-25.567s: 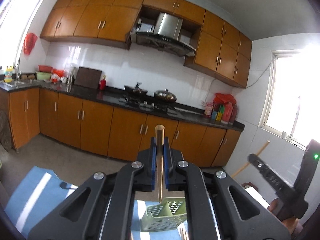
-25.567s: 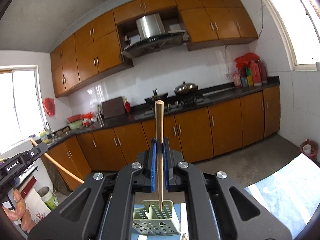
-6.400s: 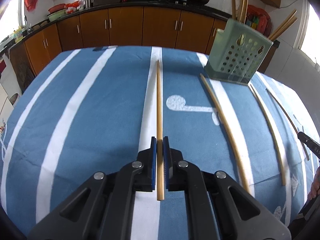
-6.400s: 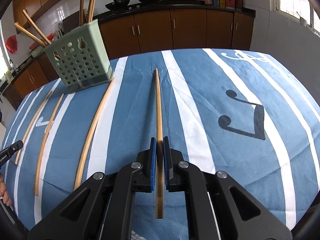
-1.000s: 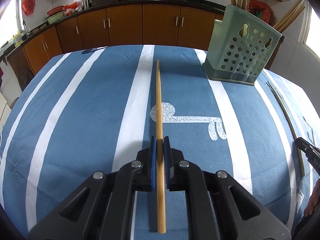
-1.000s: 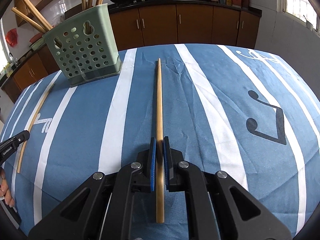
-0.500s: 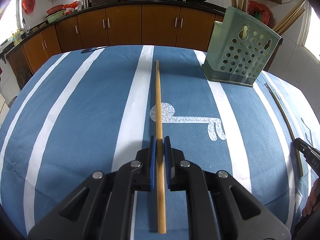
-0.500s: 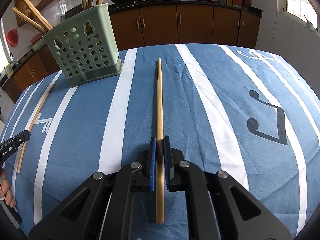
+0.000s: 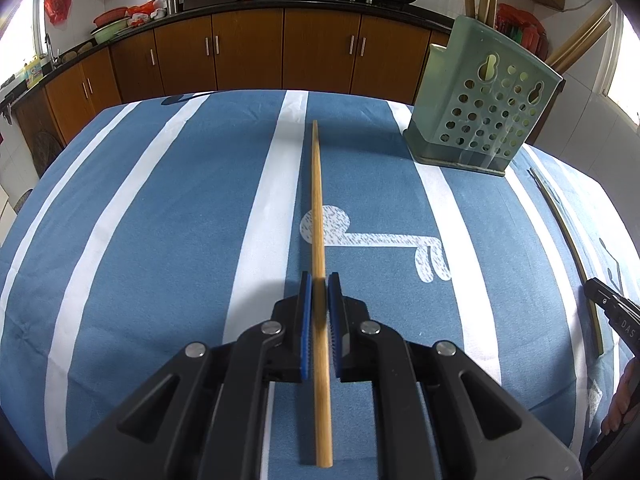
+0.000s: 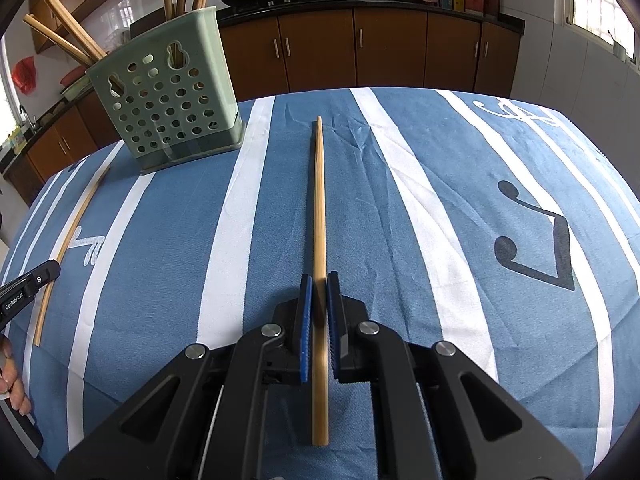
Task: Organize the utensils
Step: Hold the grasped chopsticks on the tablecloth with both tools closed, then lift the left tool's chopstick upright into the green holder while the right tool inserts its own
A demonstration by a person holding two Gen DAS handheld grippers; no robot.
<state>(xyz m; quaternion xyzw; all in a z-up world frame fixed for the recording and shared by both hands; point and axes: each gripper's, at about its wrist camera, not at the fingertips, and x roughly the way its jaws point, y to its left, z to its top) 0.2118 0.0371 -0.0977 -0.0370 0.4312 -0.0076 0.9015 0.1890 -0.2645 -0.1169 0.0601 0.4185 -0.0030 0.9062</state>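
Two grippers are each pinching a chopstick over the striped cloth (image 9: 160,240): the left gripper (image 9: 319,280) its chopstick (image 9: 318,208), the right gripper (image 10: 319,280) another chopstick (image 10: 319,208). The green holder (image 10: 168,92) is standing near, sticks (image 10: 60,36) leaning inside.

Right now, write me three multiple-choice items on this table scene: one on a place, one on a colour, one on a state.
1. In the right wrist view, the basket stands where from the held chopstick?
A. left
B. right
C. underneath

2. The basket is:
A. red
B. pale green
C. black

3. The left gripper is:
A. wide open
B. shut on a chopstick
C. holding the basket

Answers: 1 A, it stands at the far left on the striped cloth; 2 B, its holed wall is pale green; 3 B, both blue pads press the stick.
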